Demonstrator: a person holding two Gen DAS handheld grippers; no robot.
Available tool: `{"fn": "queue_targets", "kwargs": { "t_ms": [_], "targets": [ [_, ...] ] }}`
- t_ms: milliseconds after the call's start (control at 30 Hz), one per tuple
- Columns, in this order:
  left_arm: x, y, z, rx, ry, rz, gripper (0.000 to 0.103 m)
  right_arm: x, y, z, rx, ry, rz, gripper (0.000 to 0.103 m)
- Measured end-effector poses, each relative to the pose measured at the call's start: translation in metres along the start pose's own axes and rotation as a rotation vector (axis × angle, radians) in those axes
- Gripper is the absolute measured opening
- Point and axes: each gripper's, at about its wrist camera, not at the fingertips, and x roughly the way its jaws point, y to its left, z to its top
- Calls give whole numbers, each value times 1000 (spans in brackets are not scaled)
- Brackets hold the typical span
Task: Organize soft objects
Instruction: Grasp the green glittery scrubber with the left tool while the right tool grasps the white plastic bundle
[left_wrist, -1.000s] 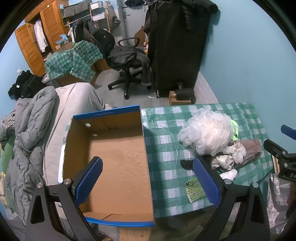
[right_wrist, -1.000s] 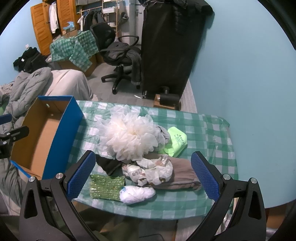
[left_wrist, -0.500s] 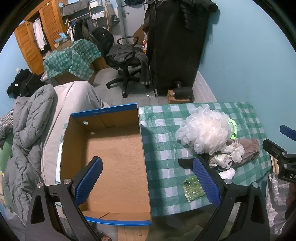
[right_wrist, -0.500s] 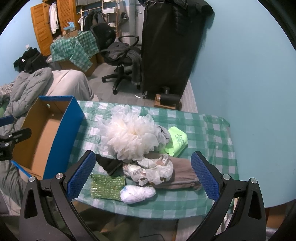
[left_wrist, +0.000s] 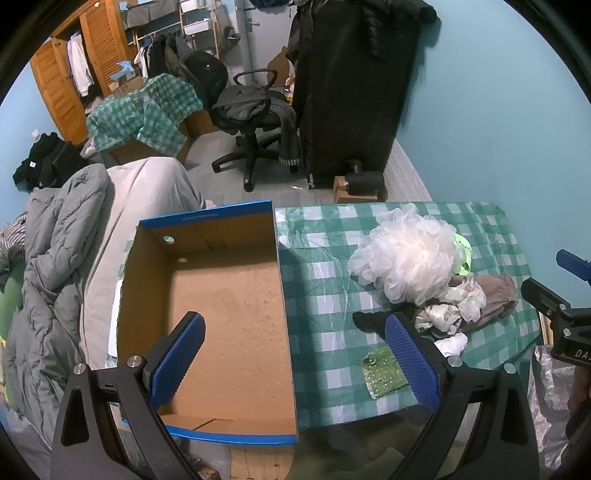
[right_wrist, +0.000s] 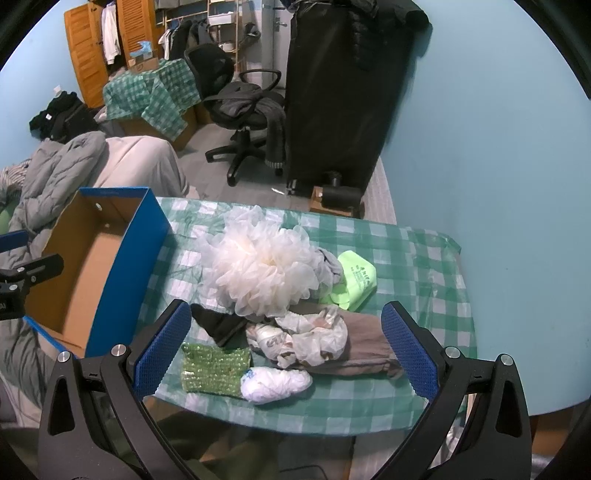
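A pile of soft things lies on the green checked tablecloth (right_wrist: 406, 258): a white mesh bath pouf (right_wrist: 262, 269), a lime green pouch (right_wrist: 354, 280), a black cloth (right_wrist: 218, 325), crumpled white bags (right_wrist: 310, 336), a brown cloth (right_wrist: 369, 347), a green sequin pad (right_wrist: 210, 365) and a white wad (right_wrist: 273, 384). An empty blue cardboard box (left_wrist: 221, 306) stands left of them. My left gripper (left_wrist: 295, 354) is open above the box's right wall. My right gripper (right_wrist: 284, 347) is open and empty above the pile's near side. The pouf (left_wrist: 406, 254) also shows in the left wrist view.
A grey duvet on a bed (left_wrist: 55, 277) lies left of the box. Beyond the table stand an office chair (left_wrist: 251, 110) and a black covered rack (left_wrist: 351, 81). A blue wall (right_wrist: 498, 147) runs along the right. A bin bag (left_wrist: 550, 398) hangs at the table's right.
The left wrist view has shifted slightly, so the box and pile sit a little further left in frame. The right gripper has barely moved. Both stay open.
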Motion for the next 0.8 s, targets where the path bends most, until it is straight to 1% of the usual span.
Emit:
{"fn": "queue_targets", "kwargs": {
  "t_ms": [200,267,400,600,800],
  "targets": [
    [3,-5,-6,13,13,7,99,1,2,-3,7,11,6,102],
    [7,-9,-8,20,23,9,99,5,6,-14,15,25,17,102],
    [20,-21,-15,46,47,8,99,17,-1,-25,38,69,37,102],
    [49,-44,-28,96,122,-33,99,45,-8,-46,31,155,47,102],
    [69,-67,-40,146,161,-79,99,74,-16,-66,49,220,79,102]
  ]
}}
